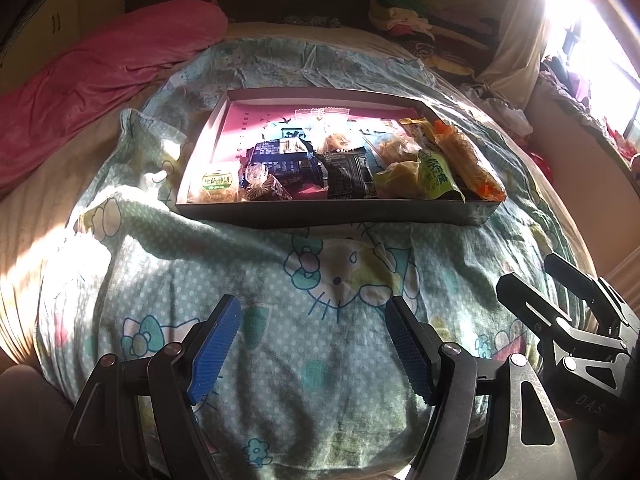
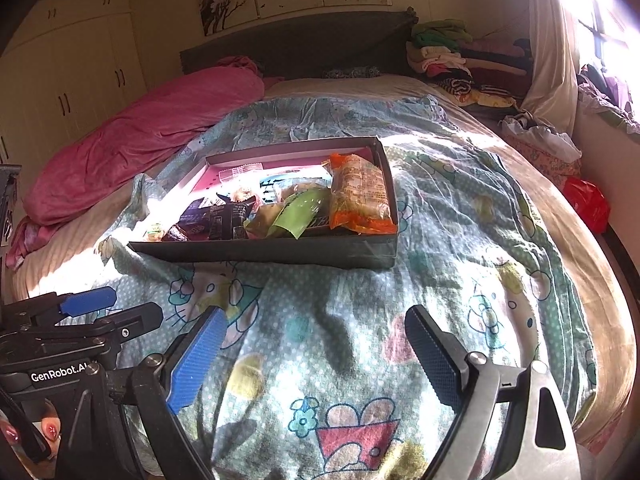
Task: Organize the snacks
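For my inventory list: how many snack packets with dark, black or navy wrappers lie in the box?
2 visible: the navy packet left of centre, the black packet beside it at the middle. Others may be hidden underneath.

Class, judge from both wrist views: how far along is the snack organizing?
Done: snack packets, including the orange packet and green packet, lie in the box on the quilt. In hand: nothing; left gripper and right gripper are open, short of the box. Left: packets lie jumbled.

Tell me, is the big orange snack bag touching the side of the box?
Touching. The right wrist view shows the orange snack bag leaning right against the box along its right wall, with no gap.
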### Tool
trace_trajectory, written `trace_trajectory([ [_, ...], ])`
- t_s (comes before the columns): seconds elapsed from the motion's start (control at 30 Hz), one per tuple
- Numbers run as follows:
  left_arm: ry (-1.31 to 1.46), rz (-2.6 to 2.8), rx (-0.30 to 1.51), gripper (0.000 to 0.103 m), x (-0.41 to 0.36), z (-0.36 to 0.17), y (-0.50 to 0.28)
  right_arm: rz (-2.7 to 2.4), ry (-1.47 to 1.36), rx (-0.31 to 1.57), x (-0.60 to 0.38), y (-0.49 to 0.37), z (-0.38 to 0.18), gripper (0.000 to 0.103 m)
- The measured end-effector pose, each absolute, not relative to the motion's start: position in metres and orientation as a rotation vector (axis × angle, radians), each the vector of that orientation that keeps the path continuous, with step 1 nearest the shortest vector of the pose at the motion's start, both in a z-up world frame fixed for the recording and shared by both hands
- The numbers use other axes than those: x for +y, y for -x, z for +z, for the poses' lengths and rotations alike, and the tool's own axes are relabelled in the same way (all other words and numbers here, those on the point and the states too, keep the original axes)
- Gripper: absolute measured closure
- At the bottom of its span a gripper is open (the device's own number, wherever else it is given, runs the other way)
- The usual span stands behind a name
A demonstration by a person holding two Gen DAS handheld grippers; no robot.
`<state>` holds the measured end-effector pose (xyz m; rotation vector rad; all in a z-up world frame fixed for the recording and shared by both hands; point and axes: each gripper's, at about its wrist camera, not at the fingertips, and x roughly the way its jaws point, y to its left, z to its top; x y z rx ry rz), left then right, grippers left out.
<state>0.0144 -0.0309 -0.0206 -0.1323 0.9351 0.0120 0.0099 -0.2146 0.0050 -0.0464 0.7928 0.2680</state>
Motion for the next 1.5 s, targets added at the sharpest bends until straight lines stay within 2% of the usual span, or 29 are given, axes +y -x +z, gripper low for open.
trace_trajectory([
  [1.5, 0.12, 0.03, 0.943, 0.026, -0.0269, -0.0159, -0.0132, 0.249, 0.042, 0.789, -0.2165, -0.0094, 0.0096, 0.012],
])
